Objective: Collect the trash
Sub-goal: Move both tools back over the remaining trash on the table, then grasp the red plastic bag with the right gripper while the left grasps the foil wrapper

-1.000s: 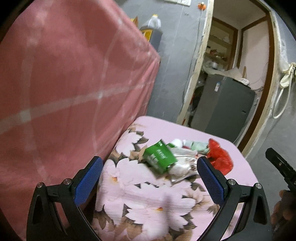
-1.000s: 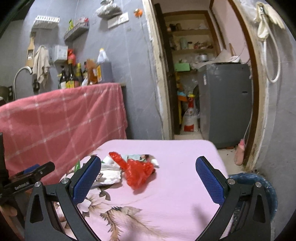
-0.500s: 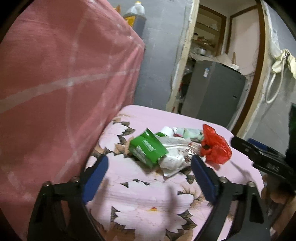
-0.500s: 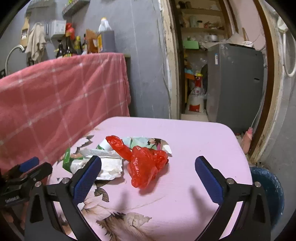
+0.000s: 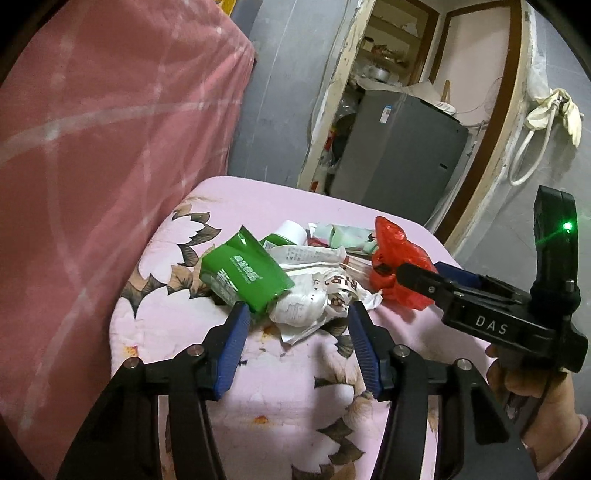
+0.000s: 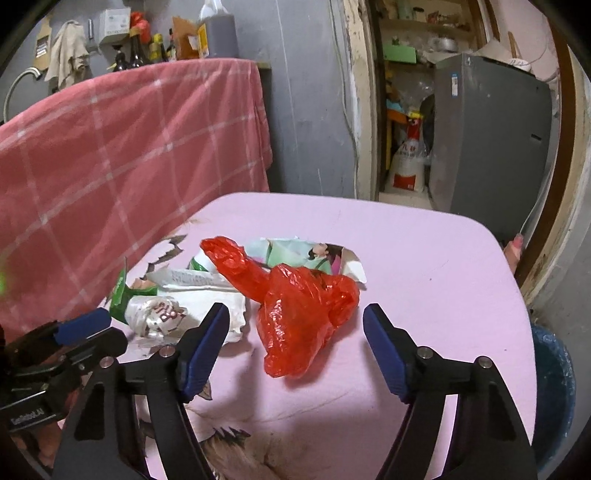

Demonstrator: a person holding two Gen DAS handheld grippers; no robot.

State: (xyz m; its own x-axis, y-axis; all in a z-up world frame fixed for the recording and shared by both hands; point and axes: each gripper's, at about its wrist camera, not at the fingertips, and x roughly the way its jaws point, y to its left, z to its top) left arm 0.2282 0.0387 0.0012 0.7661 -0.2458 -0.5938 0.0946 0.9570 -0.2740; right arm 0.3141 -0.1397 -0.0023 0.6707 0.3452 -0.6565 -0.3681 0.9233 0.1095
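A heap of trash lies on a pink flowered tablecloth. It holds a green packet, crumpled white wrappers, an illustrated paper wrapper and a crumpled red plastic bag, which also shows in the left wrist view. My left gripper is open, its tips at the near edge of the white wrappers and green packet. My right gripper is open, with the red bag between its blue pads, not touching. The right gripper also shows in the left wrist view.
A counter draped in pink checked cloth stands close on the left, with bottles on top. A grey appliance fills the doorway behind. A blue tub sits on the floor past the table's right edge.
Both grippers have moved forward and down to the trash heap. Both jaws have narrowed but stay open. The red bag now sits between the right pads.
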